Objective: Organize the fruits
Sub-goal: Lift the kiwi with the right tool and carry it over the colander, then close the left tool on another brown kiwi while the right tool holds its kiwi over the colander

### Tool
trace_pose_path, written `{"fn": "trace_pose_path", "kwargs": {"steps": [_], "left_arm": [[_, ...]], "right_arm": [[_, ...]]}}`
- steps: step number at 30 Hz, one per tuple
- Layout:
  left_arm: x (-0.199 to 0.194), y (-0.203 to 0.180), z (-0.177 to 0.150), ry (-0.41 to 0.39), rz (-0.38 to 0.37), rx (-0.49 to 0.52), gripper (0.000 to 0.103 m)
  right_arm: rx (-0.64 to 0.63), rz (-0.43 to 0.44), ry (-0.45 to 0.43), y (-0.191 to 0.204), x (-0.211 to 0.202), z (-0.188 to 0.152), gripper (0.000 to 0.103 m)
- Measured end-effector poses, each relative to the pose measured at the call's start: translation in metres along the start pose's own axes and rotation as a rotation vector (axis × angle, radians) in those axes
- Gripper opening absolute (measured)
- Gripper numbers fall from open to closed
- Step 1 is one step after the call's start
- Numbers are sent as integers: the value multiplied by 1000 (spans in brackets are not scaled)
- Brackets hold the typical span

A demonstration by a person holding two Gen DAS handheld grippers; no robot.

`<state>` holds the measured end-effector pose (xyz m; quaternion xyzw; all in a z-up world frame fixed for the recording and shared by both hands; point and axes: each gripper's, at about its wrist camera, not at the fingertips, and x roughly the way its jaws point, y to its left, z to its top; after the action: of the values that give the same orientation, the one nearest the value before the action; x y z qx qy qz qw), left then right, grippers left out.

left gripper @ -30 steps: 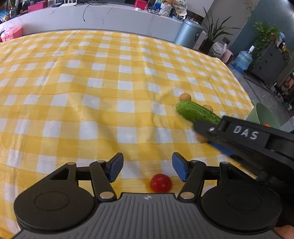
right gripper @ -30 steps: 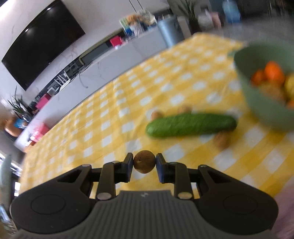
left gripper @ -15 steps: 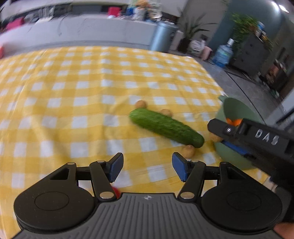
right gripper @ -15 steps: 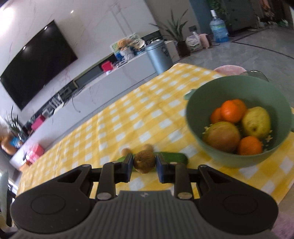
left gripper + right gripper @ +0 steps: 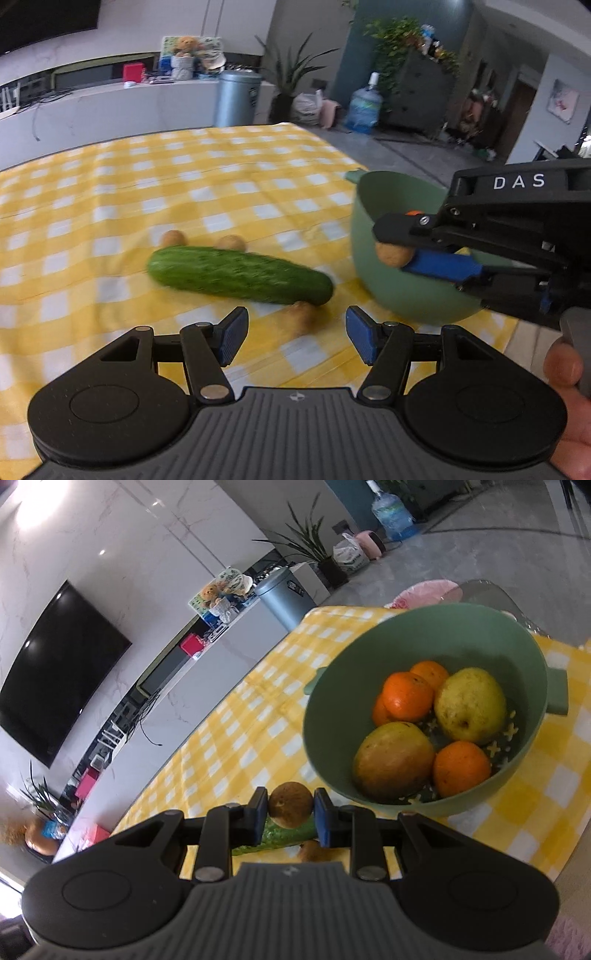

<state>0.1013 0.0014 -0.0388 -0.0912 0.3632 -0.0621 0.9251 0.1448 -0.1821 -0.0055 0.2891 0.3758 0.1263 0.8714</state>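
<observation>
Just then your right gripper (image 5: 290,805) pinched a small brown fruit (image 5: 290,804) beside the green bowl's (image 5: 332,775) near rim, bowl ahead; your left gripper (image 5: 293,334) hung spread, farther off.

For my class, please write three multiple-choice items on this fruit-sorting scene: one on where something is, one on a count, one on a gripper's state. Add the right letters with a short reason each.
1. Where does the cucumber lie?
A. in the green bowl
B. on the checked cloth, left of the bowl
C. between the left gripper's fingers

2. How many small brown fruits lie on the cloth in the left wrist view?
A. one
B. three
C. five

3. What is the right gripper doing?
A. hanging open
B. shut on a small brown fruit
C. shut on an orange

Answers: 1 B, the cucumber rests on the cloth beside the green bowl. 2 B, two behind the cucumber and one at its near end. 3 B, its pads clamp the held brown fruit, while the left gripper stands open.
</observation>
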Motion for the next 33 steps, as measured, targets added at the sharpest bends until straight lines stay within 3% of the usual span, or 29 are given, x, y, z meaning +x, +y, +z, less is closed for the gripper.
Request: {"fn": "trace_pose_path", "kwargs": {"steps": [7, 13, 24, 33], "left_arm": [[32, -7, -3, 58, -20, 40, 72], [46, 2, -1, 81, -28, -18, 71], [49, 5, -1, 82, -29, -35, 56], [49, 1, -2, 81, -40, -15, 28]], "right_arm": [[51, 26, -38, -3, -7, 5, 23], [49, 33, -19, -2, -3, 4, 23], [59, 58, -17, -6, -4, 6, 24], [69, 53, -21, -8, -5, 7, 24]]}}
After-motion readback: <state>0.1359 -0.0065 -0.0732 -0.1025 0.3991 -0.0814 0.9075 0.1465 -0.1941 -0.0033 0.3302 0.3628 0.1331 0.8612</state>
